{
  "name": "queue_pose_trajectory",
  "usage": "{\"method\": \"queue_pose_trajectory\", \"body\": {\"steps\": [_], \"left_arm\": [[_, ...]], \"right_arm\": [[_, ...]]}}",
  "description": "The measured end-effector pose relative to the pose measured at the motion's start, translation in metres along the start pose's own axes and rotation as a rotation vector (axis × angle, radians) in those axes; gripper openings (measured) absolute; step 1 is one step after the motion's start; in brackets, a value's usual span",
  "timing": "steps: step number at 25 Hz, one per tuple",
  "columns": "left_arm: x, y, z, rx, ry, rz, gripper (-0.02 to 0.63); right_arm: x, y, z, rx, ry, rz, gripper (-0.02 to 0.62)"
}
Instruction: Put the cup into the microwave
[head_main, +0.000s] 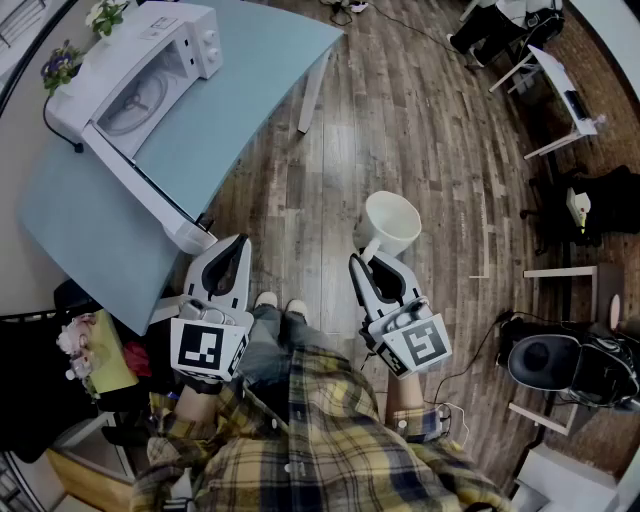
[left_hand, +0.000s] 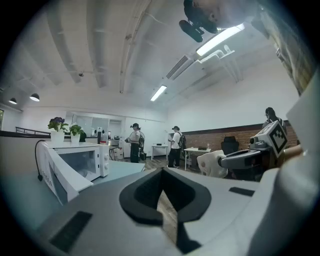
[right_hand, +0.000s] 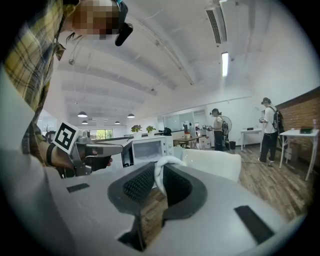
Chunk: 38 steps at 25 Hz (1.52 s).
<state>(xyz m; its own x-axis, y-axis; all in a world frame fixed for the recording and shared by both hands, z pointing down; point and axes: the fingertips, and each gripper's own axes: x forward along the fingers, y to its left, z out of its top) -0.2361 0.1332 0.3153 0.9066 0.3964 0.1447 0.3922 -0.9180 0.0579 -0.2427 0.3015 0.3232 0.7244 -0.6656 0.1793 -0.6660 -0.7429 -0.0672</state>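
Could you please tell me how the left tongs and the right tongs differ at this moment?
The right tongs are clamped on the handle of the white cup, while the left tongs are shut on nothing. The left tongs sit beside the corner of the open microwave door. The right tongs hang over the wood floor, farther from that door. Both point forward, side by side.

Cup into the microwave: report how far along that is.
Done: the microwave door stands open, and the right hand-held gripper is shut on the handle of the cup. In hand: the cup hangs over the wood floor, off the table. Left: carry it over and set it inside. The left hand-held gripper is shut, empty.
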Motion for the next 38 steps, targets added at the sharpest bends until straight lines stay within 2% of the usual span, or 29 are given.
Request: {"method": "queue_pose_trajectory", "body": {"steps": [3,12,19,24,30,38], "left_arm": [[0.001,-0.002,0.002,0.010,-0.001,-0.002,-0.009],[0.002,-0.011,0.008,0.021,-0.012,0.034,-0.009],[-0.002,-0.015,0.012,0.030,-0.030,0.092,-0.009],[0.018,-0.016,0.006,0.034,-0.022,0.081,-0.009],[0.065,0.000,0.004,0.019,-0.030,0.056,-0.009],[0.137,0.031,0.012,-0.010,-0.037,0.034,-0.009]], "right_arm": [[-0.003,-0.003,0.002,0.039,-0.016,-0.004,0.058],[-0.014,-0.011,0.003,0.067,-0.043,0.030,0.058],[-0.022,-0.022,0.005,0.071,-0.067,0.063,0.060],[-0.015,-0.040,-0.005,0.107,-0.056,0.048,0.060],[0.023,-0.070,-0.006,0.112,-0.045,0.037,0.060],[0.104,-0.110,0.014,0.059,-0.036,0.086,0.060]]}}
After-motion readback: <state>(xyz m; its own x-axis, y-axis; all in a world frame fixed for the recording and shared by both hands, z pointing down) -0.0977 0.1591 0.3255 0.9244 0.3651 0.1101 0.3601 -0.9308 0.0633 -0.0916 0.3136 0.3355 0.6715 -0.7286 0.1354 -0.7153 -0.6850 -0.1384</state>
